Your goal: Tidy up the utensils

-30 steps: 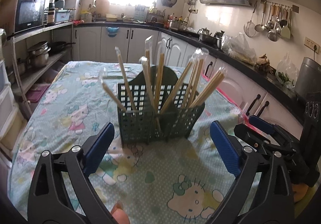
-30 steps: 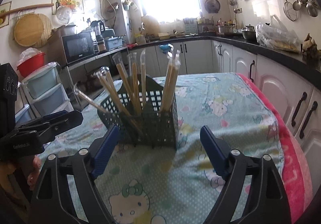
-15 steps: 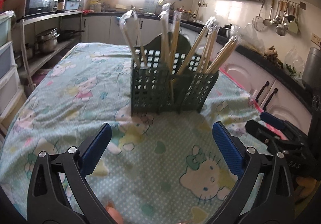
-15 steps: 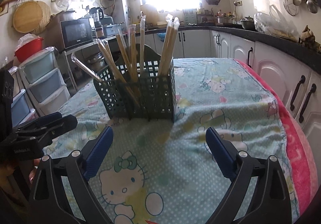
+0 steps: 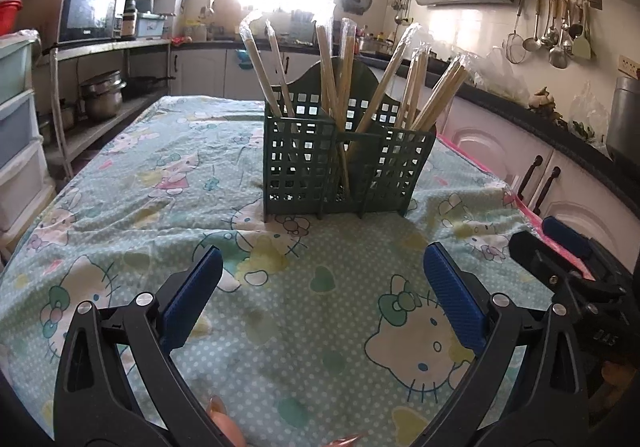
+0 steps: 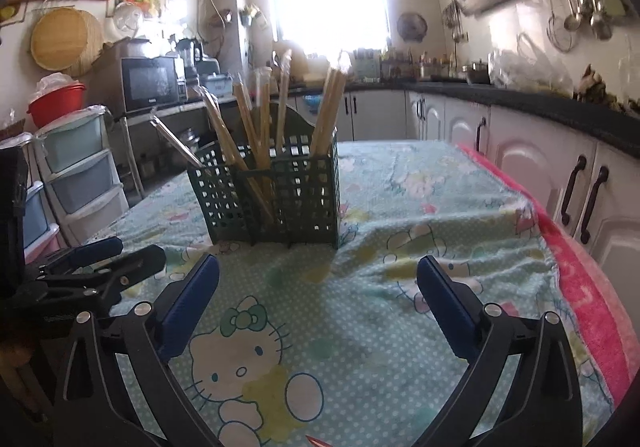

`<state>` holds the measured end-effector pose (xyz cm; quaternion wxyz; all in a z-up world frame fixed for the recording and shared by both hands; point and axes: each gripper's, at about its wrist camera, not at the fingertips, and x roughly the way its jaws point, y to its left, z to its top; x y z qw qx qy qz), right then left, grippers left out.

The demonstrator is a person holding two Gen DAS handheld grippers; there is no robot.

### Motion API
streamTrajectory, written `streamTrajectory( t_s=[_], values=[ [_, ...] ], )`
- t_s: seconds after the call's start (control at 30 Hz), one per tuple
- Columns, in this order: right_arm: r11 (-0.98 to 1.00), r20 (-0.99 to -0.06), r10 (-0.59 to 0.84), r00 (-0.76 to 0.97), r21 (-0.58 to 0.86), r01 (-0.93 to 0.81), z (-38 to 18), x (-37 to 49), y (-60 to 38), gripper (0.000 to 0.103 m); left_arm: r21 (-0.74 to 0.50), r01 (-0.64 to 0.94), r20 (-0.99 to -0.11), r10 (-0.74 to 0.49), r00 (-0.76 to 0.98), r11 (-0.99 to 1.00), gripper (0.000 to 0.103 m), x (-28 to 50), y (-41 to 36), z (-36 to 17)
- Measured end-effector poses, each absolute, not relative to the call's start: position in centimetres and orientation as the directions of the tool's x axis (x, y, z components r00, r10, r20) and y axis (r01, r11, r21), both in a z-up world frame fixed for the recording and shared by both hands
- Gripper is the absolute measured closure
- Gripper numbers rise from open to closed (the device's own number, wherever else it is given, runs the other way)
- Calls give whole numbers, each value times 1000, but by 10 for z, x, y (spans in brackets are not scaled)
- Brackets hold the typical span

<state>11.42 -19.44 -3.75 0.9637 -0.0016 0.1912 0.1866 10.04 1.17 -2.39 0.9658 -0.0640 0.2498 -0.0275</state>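
Currently both grippers, left gripper and right gripper, are hovering wide open, empty, facing the green caddy; wrapped chopsticks all appear stowed, so avoid bumping.

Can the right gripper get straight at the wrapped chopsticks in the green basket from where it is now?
Probably yes. The right gripper is open and empty, and only bare tablecloth lies between it and the green basket. The wrapped chopsticks stick up above the rim, and the left gripper sits off to the side.
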Motion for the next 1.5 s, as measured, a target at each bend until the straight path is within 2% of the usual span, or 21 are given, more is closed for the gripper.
streamTrajectory(
  t_s=[0.13, 0.37, 1.5],
  values=[
    [931, -327, 357, 875, 51, -361, -38, 106, -193, 7, -136, -3, -450, -59, 891, 991, 10, 96, 15, -24],
    [932, -337, 354, 872, 55, -357, -40, 107, -194, 7, -154, -12, -422, -55, 905, 988, 10, 92, 21, -22],
    [936, -360, 347, 866, 77, -343, -44, 108, -195, 7, -152, 0, -422, -64, 904, 988, 10, 91, 19, -22]
  ],
)
